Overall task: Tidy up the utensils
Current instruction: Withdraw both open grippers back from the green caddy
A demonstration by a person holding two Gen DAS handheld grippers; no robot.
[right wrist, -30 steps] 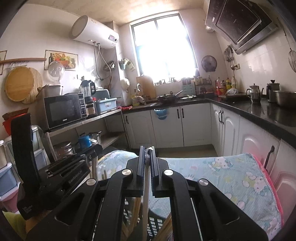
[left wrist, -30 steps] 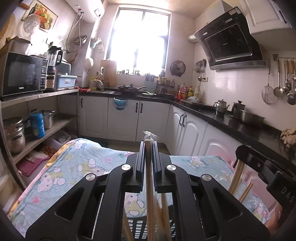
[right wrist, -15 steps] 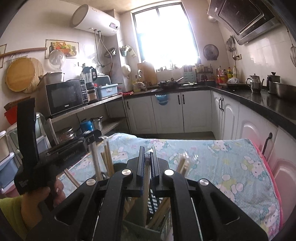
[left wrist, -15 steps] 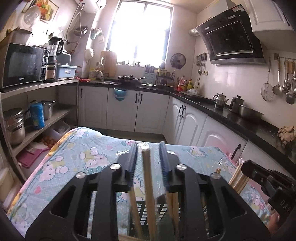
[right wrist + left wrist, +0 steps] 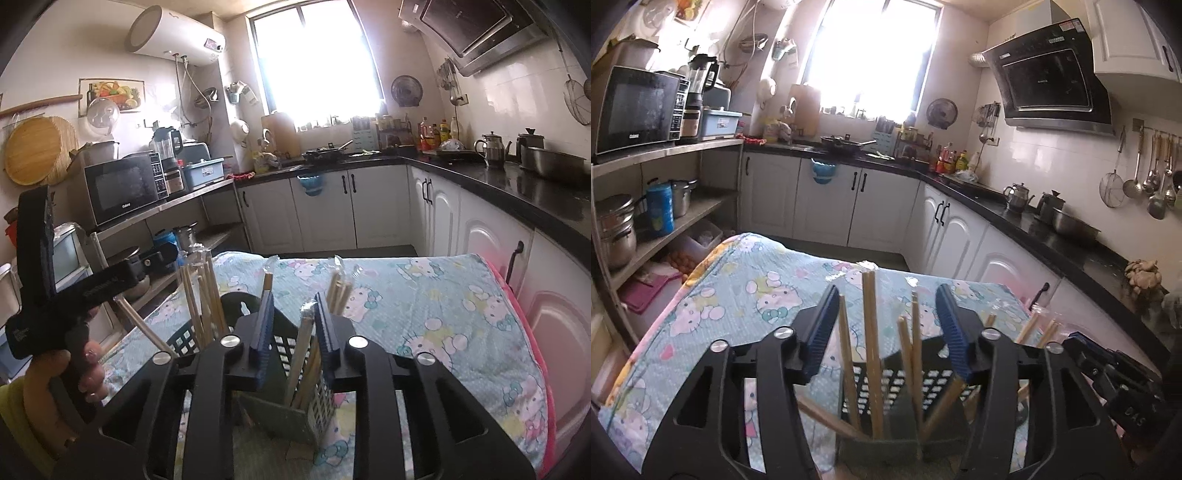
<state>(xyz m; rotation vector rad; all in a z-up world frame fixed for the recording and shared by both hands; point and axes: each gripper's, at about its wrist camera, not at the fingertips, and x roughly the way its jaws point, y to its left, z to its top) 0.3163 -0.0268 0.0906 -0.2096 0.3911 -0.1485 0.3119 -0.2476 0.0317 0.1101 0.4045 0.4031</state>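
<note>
A black perforated utensil holder (image 5: 897,384) stands on the cartoon-print tablecloth (image 5: 746,295), holding several wooden chopsticks (image 5: 871,350). My left gripper (image 5: 886,314) is open above the holder, its blue pads on either side of the chopsticks without touching them. In the right wrist view the same holder (image 5: 306,398) shows with wrapped chopsticks (image 5: 301,350) standing in it. My right gripper (image 5: 293,317) is open around that wrapped pair. The left gripper's body (image 5: 92,288) shows at the left, in a hand.
White cabinets (image 5: 960,236) and a black counter (image 5: 1052,236) with kettles run along the right. Open shelves with pots (image 5: 617,229) and a microwave (image 5: 635,107) stand at the left. The tablecloth (image 5: 443,314) stretches right of the holder.
Both grippers have opened and released their chopsticks, which now stand in the holder. Both views have dropped lower, so the holder shows closer.
</note>
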